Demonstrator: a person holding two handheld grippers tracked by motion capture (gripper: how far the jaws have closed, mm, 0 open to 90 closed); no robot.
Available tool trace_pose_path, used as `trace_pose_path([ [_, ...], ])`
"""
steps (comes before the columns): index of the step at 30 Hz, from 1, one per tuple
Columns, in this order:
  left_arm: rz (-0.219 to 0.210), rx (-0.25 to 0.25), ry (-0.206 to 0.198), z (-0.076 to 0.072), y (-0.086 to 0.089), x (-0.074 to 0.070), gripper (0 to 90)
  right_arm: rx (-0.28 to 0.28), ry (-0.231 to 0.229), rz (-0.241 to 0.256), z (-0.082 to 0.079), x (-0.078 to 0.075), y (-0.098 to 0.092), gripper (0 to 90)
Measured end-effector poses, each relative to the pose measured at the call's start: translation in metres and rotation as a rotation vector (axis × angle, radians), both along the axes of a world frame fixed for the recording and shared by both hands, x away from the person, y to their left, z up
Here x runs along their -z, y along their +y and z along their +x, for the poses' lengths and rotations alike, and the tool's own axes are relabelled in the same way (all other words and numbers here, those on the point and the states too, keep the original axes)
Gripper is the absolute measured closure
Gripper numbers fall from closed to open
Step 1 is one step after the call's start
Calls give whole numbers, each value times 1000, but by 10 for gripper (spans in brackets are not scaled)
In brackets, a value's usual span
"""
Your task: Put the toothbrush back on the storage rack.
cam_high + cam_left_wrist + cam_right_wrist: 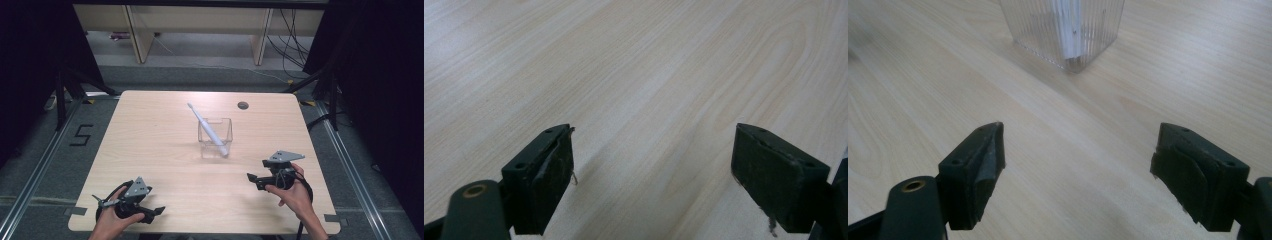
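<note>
A clear, ribbed, square-sided plastic cup stood near the middle of the pale wood-grain desk, with a white toothbrush leaning inside it, its head slanting up past the cup's far-left rim. The right gripper sat near the cup's front right, fingers wide and empty. The left gripper lay well apart, front left of the cup, fingers likewise spread over bare wood.
</note>
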State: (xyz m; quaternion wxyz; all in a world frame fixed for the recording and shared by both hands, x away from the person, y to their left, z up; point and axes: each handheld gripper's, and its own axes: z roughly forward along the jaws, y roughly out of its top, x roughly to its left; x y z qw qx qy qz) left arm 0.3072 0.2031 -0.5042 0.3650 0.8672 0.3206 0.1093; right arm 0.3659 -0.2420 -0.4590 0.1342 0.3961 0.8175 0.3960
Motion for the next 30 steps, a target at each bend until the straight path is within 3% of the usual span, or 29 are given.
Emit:
trace_pose_path([
  [3, -18, -6, 4, -1, -1, 1, 168, -1, 4, 1, -3, 2, -1, 210],
  [4, -19, -7, 4, -1, -1, 1, 168, -5, -16, -10, -3, 2, -2, 210],
  [6, -19, -6, 3, -1, -1, 1, 168, 9, 14, 7, -6, 4, -2, 210],
  [8, -19, -8, 4, -1, -1, 1, 168, 7, 5, 8, -7, 5, -3, 210],
  [9, 6, 0, -1, 0, 0, 0, 169, 14, 17, 13, -9, 6, -3, 210],
  [10, 5, -2, 0, 0, 0, 0, 168, -5, -11, -4, -7, 6, -5, 209],
  [15, 3, -3, -1, 0, 0, 0, 168, 8, 12, 27, -11, 10, -6, 209],
  [16, 4, -2, -1, 0, 0, 0, 168, 0, -10, 1, -11, 10, -8, 209],
  [17, 3, -3, -1, 0, 0, 0, 168, 5, 6, 11, -12, 11, -8, 209],
  [18, 2, 0, 0, 0, 0, 0, 168, 3, -8, -2, -12, 11, -9, 209],
  [20, 1, -5, -1, 0, 0, 0, 168, 14, 8, 21, -15, 13, -8, 209],
  [21, 2, -4, -1, 0, 0, 0, 168, 4, -12, 2, -14, 12, -10, 209],
  [24, 3, -4, -1, 0, 0, 0, 168, 12, 4, 13, -18, 13, -10, 208],
  [26, 3, -3, 0, 0, 0, 0, 168, 3, -14, 3, -18, 14, -12, 208],
  [27, 3, -3, 0, 0, 0, 0, 168, 13, 15, 24, -21, 14, -11, 207],
  [30, 3, -4, 1, 0, 0, 1, 168, 3, -5, 16, -22, 15, -13, 207],
])
